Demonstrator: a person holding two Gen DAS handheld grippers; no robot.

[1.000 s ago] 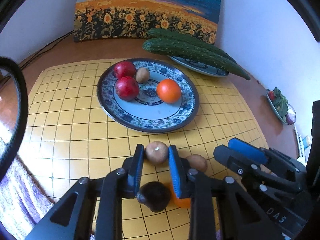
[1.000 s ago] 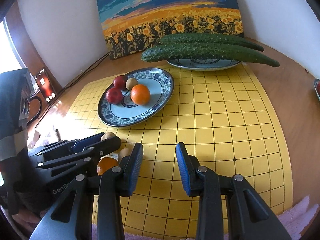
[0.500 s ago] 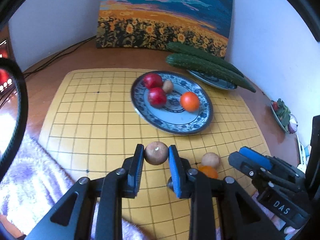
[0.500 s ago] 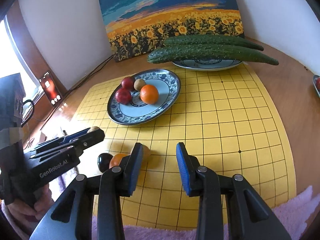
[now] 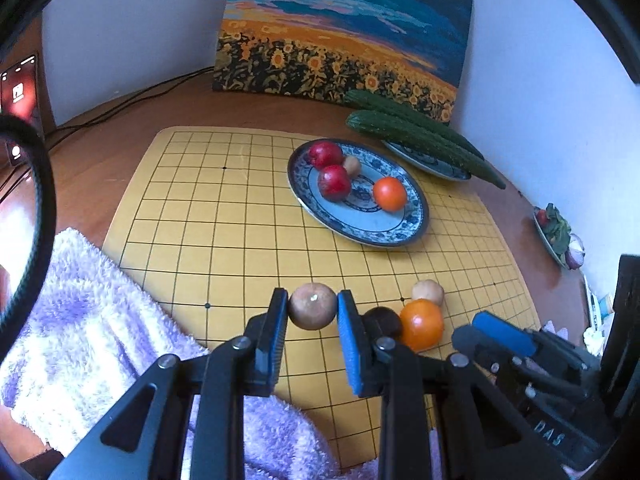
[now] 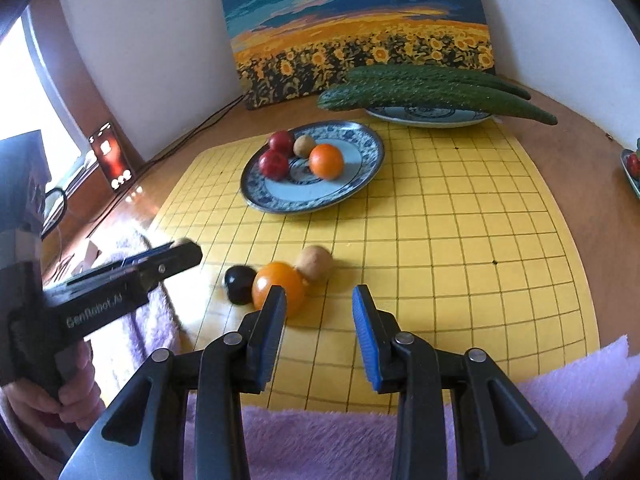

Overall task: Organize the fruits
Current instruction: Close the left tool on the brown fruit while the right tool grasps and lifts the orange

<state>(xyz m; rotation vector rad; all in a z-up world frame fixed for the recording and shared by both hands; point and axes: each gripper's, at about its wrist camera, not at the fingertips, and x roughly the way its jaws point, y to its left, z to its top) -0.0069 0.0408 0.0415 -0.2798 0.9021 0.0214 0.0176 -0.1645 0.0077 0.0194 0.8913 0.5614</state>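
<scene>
Lifted higher: left gripper [image 5: 313, 312] clamps round brown fruit [image 5: 312, 311]; right gripper [image 6: 319, 312] gapes empty.

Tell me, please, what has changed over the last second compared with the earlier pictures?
The left gripper, shut on the brown fruit throughout, has lifted it up and back from the loose orange, dark fruit and tan fruit. The right gripper stays open; the plate fruits are unchanged.
</scene>
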